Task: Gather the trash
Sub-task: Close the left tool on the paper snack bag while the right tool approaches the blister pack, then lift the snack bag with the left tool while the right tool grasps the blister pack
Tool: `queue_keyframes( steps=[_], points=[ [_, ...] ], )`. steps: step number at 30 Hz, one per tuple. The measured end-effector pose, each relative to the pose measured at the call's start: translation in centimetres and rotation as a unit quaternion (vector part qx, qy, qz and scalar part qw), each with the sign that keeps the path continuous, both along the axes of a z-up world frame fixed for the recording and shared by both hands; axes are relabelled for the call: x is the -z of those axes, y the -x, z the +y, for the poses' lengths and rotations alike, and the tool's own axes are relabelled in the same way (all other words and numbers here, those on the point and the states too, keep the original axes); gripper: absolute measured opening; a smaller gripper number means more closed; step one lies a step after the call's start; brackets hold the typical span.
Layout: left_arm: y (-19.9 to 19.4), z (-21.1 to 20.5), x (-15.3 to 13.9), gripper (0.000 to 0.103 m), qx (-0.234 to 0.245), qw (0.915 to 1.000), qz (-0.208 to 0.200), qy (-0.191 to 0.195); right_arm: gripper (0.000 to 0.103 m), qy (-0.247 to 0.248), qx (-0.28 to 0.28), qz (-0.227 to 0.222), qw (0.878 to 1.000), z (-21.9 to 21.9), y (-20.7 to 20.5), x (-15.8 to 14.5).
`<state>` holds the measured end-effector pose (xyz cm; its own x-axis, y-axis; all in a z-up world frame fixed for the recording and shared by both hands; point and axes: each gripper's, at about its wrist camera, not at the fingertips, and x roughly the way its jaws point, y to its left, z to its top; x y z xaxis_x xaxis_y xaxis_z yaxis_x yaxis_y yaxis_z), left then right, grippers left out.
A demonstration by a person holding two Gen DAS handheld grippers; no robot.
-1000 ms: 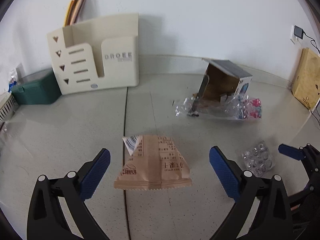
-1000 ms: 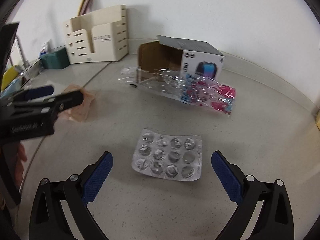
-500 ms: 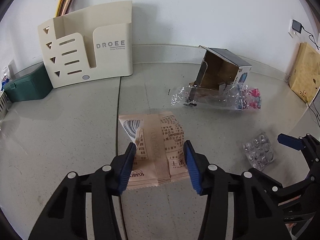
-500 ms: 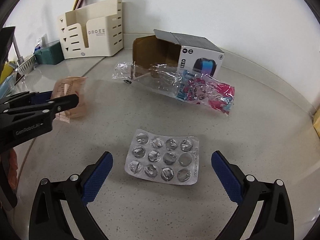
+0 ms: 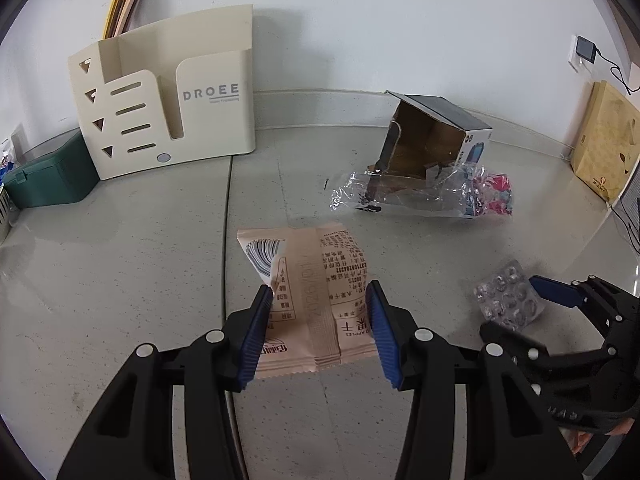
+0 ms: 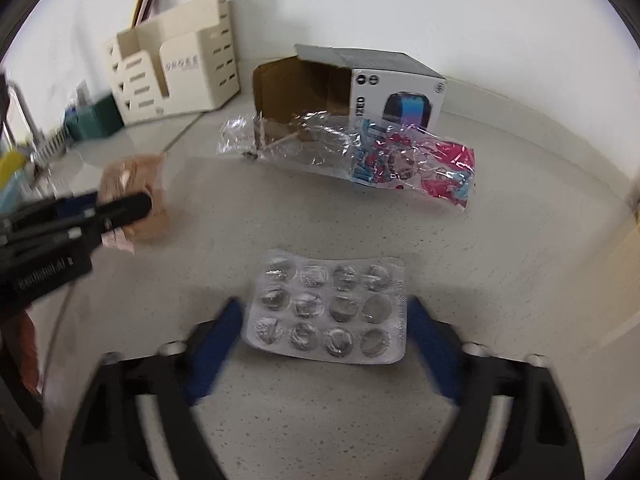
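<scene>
A second ago both tools hung wide open over the counter point(image 5: 120, 240); now the left tool point(image 5: 318, 300) is clenched on the tan snack wrapper point(image 5: 308, 280), pinching its sides. The right tool point(image 6: 324, 320) is closing around the empty pill sheet point(image 6: 332, 308), which lies flat, not yet gripped. Both pieces look ready to lift.

left gripper point(image 5: 318, 300) clamping snack wrapper point(image 5: 310, 292)
</scene>
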<state>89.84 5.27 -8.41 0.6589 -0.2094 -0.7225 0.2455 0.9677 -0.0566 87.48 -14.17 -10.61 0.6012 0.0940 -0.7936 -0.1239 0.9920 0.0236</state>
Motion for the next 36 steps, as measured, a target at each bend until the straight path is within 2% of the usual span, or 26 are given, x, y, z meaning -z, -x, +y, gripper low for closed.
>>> queue_keyframes(
  steps=[9,13,16,20,25,28,31,36],
  points=[
    [0.2,0.5,-0.6,0.048,-0.006,0.9999,-0.012,0.007,0.076,-0.025,0.003,-0.01,1.0,-1.2,0.6,-0.3],
    [0.6,0.0,-0.8,0.048,-0.007,0.9994,-0.029,-0.018,0.075,-0.028,-0.002,-0.02,0.999,-1.4,1.4,-0.6],
    [0.7,-0.1,-0.9,0.049,-0.003,0.9994,-0.031,-0.018,0.075,-0.03,-0.002,-0.034,0.999,-1.9,2.3,-1.2],
    [0.7,0.2,-1.0,0.048,0.01,0.9996,-0.026,0.006,0.075,-0.036,0.002,-0.054,0.998,-2.5,4.4,-2.0],
    [1.3,0.0,-1.4,0.048,0.013,0.999,-0.043,0.001,0.075,-0.032,-0.005,-0.076,0.997,-2.5,7.8,-3.0],
    [2.6,-0.1,-2.4,0.048,0.022,0.9975,-0.067,0.001,0.075,-0.024,0.002,-0.088,0.996,-3.0,10.1,-3.5],
    [5.1,-0.1,-4.0,0.048,0.019,0.9925,-0.12,-0.013,0.075,-0.036,0.018,-0.094,0.995,-4.4,12.9,-4.2],
    [11.3,-0.7,-5.3,0.048,0.038,0.9858,-0.159,-0.039,0.075,-0.019,0.036,-0.111,0.993,-6.0,19.1,-5.3]
  ],
)
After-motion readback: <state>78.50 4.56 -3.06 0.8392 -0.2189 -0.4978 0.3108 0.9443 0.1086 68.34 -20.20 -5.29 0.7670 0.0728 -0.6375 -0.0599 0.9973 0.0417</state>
